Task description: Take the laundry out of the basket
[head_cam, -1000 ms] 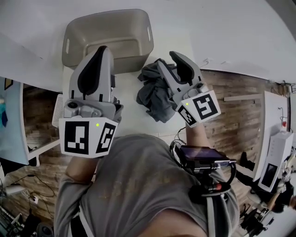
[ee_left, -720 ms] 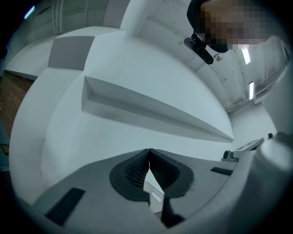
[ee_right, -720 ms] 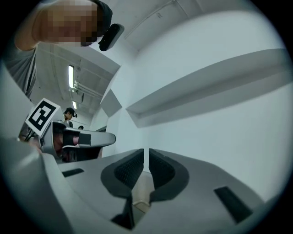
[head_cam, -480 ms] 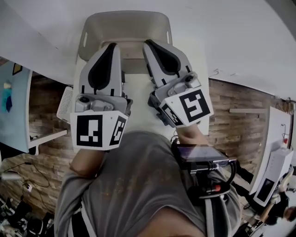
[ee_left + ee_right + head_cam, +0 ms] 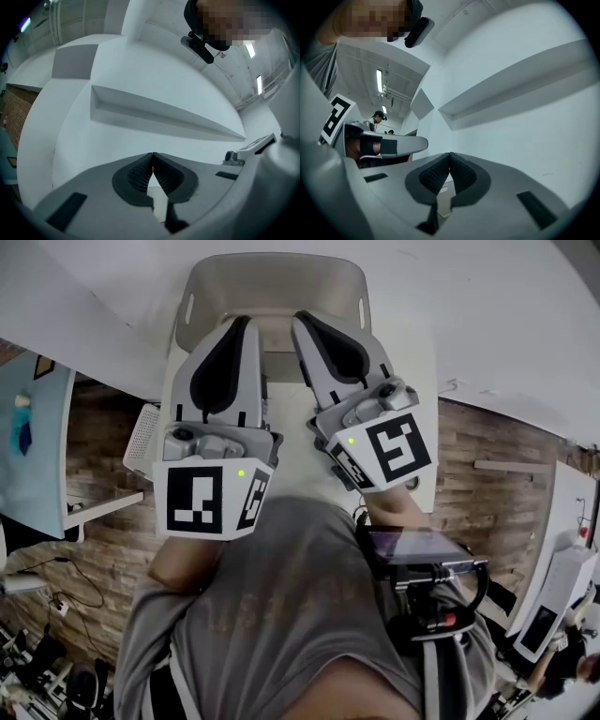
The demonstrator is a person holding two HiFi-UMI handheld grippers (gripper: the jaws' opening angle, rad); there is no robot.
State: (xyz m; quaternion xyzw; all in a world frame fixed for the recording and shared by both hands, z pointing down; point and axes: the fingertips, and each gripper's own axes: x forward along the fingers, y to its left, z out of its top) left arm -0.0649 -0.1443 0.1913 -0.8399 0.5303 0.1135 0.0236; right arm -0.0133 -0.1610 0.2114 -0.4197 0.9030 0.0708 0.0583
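The beige laundry basket [image 5: 272, 262] stands on the white table [image 5: 412, 362] at the top of the head view, and the part of its inside that shows holds nothing. My left gripper [image 5: 242, 321] and right gripper [image 5: 302, 317] are side by side, their tips over the basket's near rim. In the left gripper view the left gripper [image 5: 153, 153] is shut, pads together, on nothing. In the right gripper view the right gripper [image 5: 450, 153] is likewise shut and empty. The dark grey laundry is hidden beneath the right gripper.
Both gripper views face a white wall with a ledge [image 5: 164, 115]. A white perforated object [image 5: 141, 442] sits at the table's left edge. Wood-pattern floor [image 5: 487, 502] lies to the right and left. Distant people [image 5: 377, 117] show in the right gripper view.
My right gripper has come away from the grey clothing pile on the table and swung left beside the left gripper, near the basket. The pile is now out of sight.
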